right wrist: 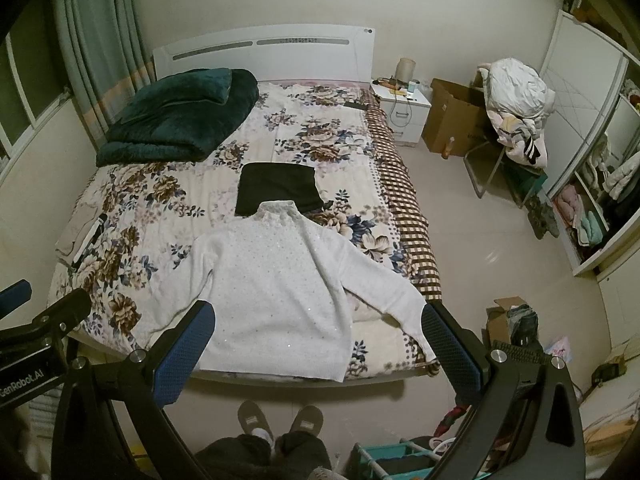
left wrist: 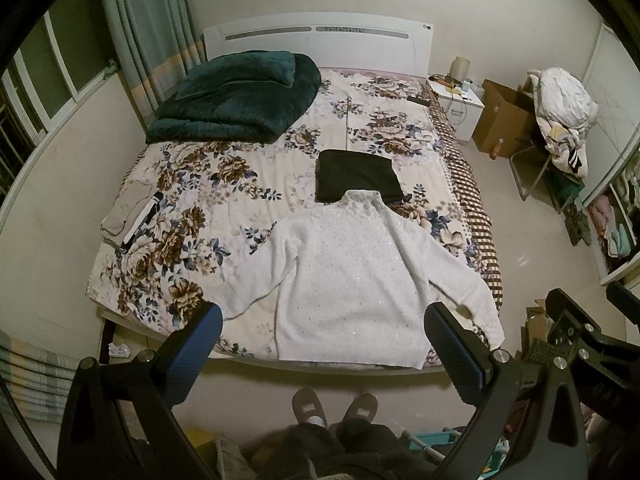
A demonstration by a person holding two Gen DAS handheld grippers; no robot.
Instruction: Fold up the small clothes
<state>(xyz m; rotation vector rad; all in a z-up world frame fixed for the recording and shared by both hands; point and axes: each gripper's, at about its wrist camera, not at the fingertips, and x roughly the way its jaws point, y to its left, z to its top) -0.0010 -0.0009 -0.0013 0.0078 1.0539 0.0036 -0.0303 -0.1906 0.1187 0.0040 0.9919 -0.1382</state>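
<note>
From the left wrist, the left gripper (left wrist: pixel 322 332) hangs spread wide and empty above the white sequinned knit sweater (left wrist: pixel 352 280), which lies flat at the foot of the floral-quilted bed (left wrist: pixel 192 184), collar touching a folded black garment (left wrist: pixel 356 176).

From the right wrist, the right gripper (right wrist: pixel 318 332) is likewise released. The right sleeve (right wrist: pixel 384 300) nears the mattress edge; a careless pull could probably drag it off.

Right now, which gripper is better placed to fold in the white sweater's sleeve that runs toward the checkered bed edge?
Right, probably. The right gripper hangs open with that sleeve's cuff beside its outer finger. The left gripper, also open, sits over the white sweater hem, nearer the opposite sleeve.
</note>
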